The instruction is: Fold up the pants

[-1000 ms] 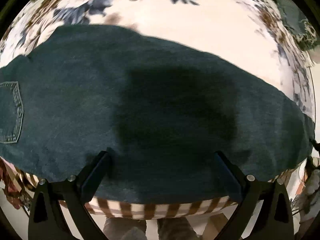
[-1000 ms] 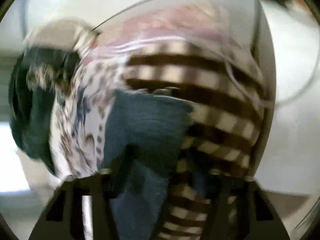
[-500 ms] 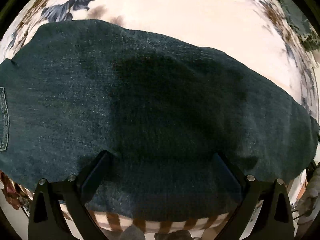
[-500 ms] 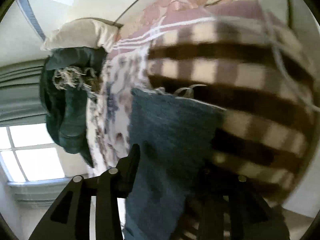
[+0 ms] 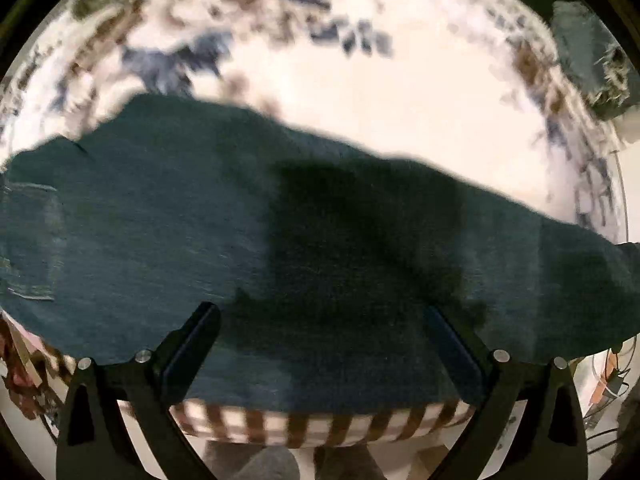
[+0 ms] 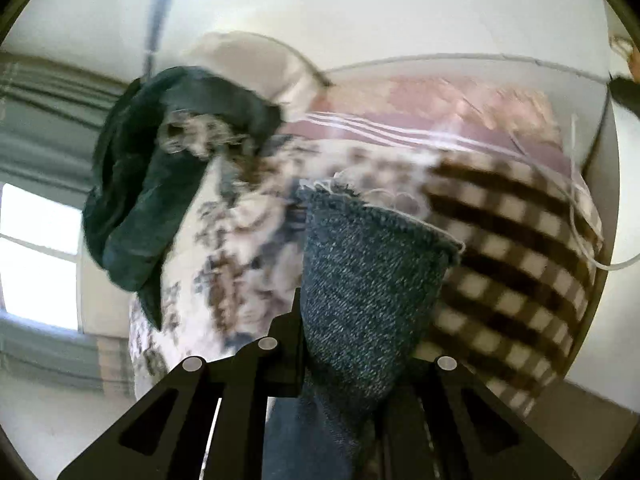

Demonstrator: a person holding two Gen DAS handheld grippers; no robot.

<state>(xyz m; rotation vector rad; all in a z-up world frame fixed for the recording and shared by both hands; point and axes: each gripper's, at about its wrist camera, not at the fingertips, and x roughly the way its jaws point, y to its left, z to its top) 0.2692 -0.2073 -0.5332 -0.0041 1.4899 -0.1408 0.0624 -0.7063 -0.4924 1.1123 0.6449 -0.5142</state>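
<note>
L tongs (image 5: 320, 340) wide over pants (image 5: 280, 248) on floral sheet (image 5: 400, 92); R tongs (image 6: 348, 360) clamped on pant-leg hem (image 6: 360, 264).

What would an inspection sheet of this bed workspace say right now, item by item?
Surface: floral bedspread over a brown checked blanket.
Job's things: dark denim pants spread flat, back pocket at the left; frayed leg hem lifted.
Clutter: bundle of dark green fabric; pillow behind it.
Grippers: left gripper open above the pants; right gripper shut on the hem end.
Cables: white cord across the blanket.
Surroundings: window, pale walls.
</note>
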